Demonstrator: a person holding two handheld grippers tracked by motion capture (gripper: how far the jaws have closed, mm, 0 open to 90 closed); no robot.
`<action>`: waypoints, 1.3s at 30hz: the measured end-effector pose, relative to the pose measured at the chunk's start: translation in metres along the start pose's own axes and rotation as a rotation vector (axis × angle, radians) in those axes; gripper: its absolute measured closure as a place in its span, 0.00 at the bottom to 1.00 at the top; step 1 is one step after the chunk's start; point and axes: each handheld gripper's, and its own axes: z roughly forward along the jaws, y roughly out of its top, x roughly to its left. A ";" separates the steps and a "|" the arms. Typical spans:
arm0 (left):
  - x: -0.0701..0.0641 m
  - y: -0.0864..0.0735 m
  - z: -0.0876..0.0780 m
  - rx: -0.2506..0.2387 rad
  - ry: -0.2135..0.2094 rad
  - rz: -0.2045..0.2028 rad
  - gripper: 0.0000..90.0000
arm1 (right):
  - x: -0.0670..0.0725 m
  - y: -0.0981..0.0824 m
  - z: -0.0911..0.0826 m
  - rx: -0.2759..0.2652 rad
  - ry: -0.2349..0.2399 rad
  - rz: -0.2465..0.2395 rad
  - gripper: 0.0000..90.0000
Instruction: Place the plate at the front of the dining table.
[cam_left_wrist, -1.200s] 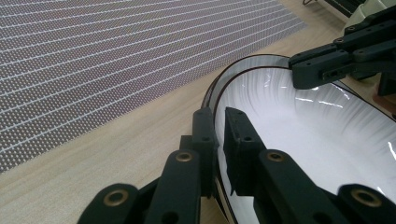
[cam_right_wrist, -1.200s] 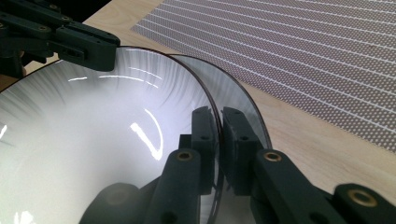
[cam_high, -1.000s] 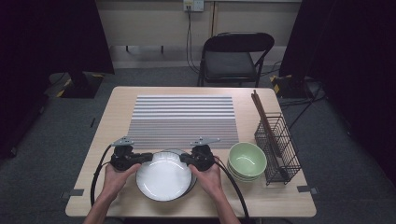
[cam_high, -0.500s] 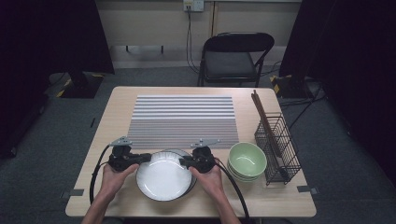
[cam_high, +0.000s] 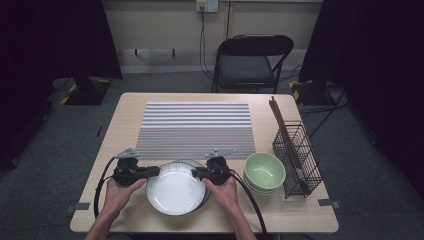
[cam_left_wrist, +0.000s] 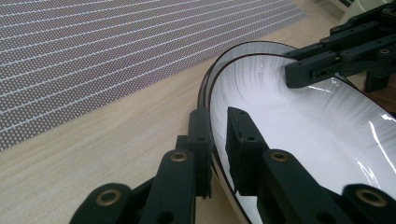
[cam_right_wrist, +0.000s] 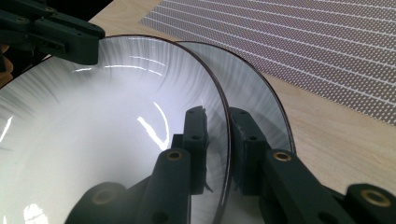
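plates sit stacked at the near edge of the surface (cam_high: 100, 150), a white top plate (cam_high: 176, 189) lifted off a second plate (cam_right_wrist: 261, 107) beneath it. the left claw (cam_high: 154, 171) straddles the top plate's left rim, its jaws having just been opening, a gap showing at the inner pad. the right claw (cam_high: 197, 173) straddles the right rim, jaws just closing, close on the rim. just right of them stand stacked green bowls (cam_high: 265, 171), then a wire basket (cam_high: 296, 155) holding chopsticks (cam_high: 281, 125). beyond lies a striped mat (cam_high: 196, 130).
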 end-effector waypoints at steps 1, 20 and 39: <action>0.000 -0.002 -0.001 0.004 0.000 -0.004 0.88 | 0.000 0.000 0.000 -0.001 0.002 0.001 0.87; 0.003 0.005 0.010 -0.015 0.015 -0.029 0.95 | -0.007 0.002 -0.002 -0.057 -0.001 0.073 0.94; 0.009 0.026 0.017 -0.047 0.030 0.009 0.97 | -0.010 0.020 -0.007 -0.133 -0.071 0.055 0.94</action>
